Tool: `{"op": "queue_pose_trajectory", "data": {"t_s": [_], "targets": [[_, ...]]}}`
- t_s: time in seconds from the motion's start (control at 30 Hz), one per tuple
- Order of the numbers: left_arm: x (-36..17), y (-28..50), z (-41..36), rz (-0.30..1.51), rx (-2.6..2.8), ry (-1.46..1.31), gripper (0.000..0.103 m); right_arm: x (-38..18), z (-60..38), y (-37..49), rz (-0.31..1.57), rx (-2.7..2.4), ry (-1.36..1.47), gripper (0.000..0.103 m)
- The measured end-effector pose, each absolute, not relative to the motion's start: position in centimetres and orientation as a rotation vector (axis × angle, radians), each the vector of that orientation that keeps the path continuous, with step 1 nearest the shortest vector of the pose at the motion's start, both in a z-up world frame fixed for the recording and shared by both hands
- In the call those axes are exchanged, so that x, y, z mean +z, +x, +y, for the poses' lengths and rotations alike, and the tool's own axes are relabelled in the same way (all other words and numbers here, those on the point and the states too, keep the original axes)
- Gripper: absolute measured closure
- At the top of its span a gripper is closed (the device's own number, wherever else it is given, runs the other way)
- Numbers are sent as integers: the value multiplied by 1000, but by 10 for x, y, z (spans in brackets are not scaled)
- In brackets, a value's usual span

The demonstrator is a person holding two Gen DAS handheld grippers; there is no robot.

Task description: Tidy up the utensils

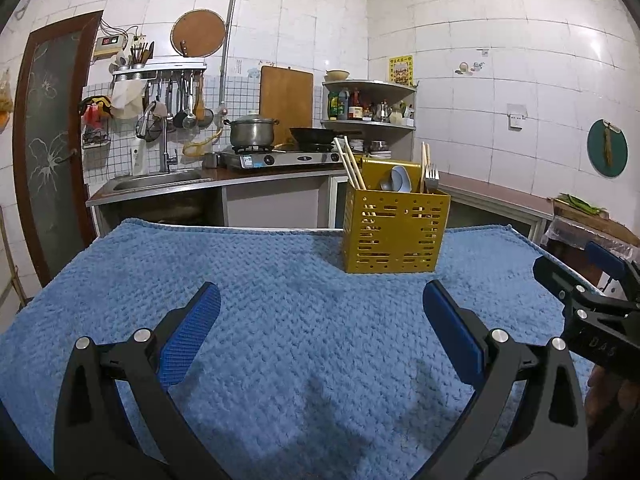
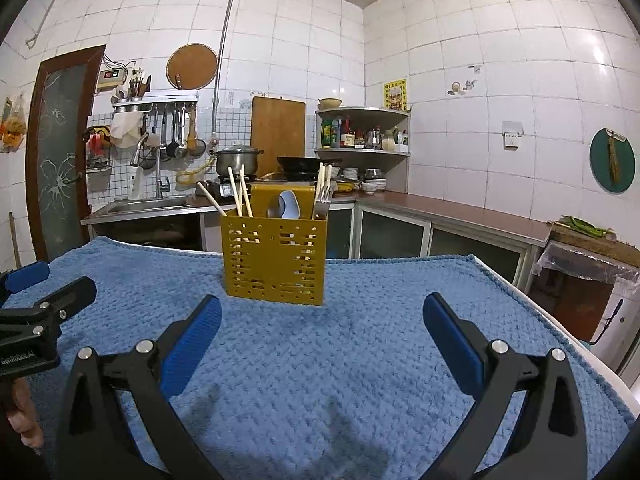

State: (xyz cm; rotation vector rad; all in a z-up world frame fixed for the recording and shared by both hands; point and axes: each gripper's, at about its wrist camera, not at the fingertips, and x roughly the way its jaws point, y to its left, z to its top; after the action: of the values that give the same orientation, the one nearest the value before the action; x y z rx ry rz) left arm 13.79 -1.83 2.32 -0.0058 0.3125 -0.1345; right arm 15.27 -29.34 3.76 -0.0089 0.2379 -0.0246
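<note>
Yellow utensil holder (image 2: 275, 255) upright ahead of both grippers' wide-spread, empty fingers (image 2: 196, 338).

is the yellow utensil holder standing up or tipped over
Upright. The holder sits flat on the blue towel, its walls vertical, with chopsticks, spoons and forks sticking out of its top.

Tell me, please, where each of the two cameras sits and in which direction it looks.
Left wrist: sits on the left tool, low over the blue towel, facing the yellow utensil holder ahead-right; its own open fingers show, and the right tool at the right edge.
Right wrist: sits on the right tool, facing the holder nearly head-on; its open fingers show, the left tool at the left edge.
Shared: holder, towel, the kitchen counter behind.
</note>
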Motion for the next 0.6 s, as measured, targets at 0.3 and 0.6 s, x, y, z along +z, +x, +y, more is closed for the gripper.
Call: {"op": "queue_pose_trajectory", "data": {"t_s": [0.3,0.6], "targets": [[24,138,-19,313,-129,-2,5,37,-292,152,231,-35,-23,5],[23,138,-20,319,-128,4,5,37,-291,152,226,-36,-26,5]]}}
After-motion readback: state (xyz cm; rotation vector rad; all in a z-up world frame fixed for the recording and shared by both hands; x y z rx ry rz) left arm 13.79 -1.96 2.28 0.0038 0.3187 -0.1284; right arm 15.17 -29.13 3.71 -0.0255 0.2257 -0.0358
